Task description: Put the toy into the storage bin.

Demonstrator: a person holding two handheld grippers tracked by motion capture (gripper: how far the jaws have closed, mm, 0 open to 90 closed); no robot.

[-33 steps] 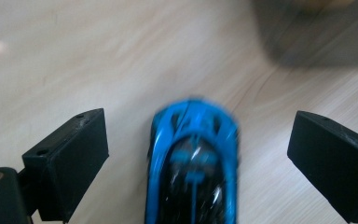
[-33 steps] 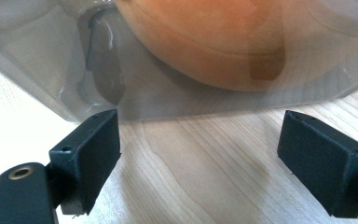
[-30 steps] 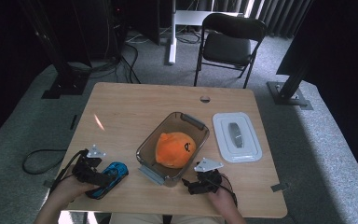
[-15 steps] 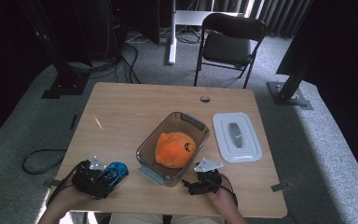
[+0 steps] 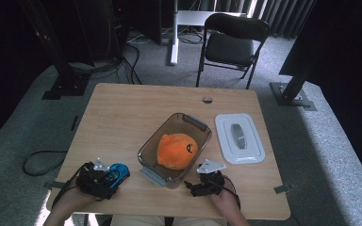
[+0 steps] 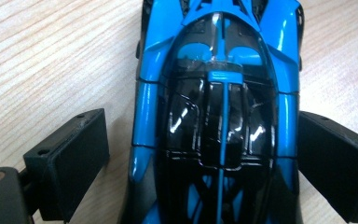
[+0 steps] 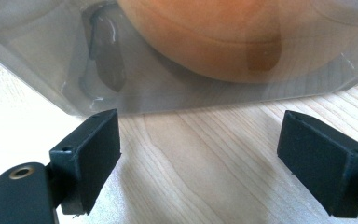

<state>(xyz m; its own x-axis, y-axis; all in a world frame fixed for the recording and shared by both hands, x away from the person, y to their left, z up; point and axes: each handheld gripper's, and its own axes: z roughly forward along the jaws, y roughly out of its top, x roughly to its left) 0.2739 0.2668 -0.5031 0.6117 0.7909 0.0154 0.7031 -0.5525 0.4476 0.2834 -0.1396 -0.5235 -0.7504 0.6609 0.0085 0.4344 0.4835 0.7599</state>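
My left hand-held gripper (image 6: 205, 154) is spread around the blue toy car (image 6: 219, 112) at seven o'clock on the desk (image 5: 122, 117), and this light, stiff, glossy shell looks slippery, so I'd pinch its flat flanks mid-body.

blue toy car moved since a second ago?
Yes. The blue toy car slid toward the person's table edge with the left tongs, away from the clear container.

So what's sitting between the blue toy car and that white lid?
In the high view, the clear container holding an orange plush lies between the blue toy car and the white lid.
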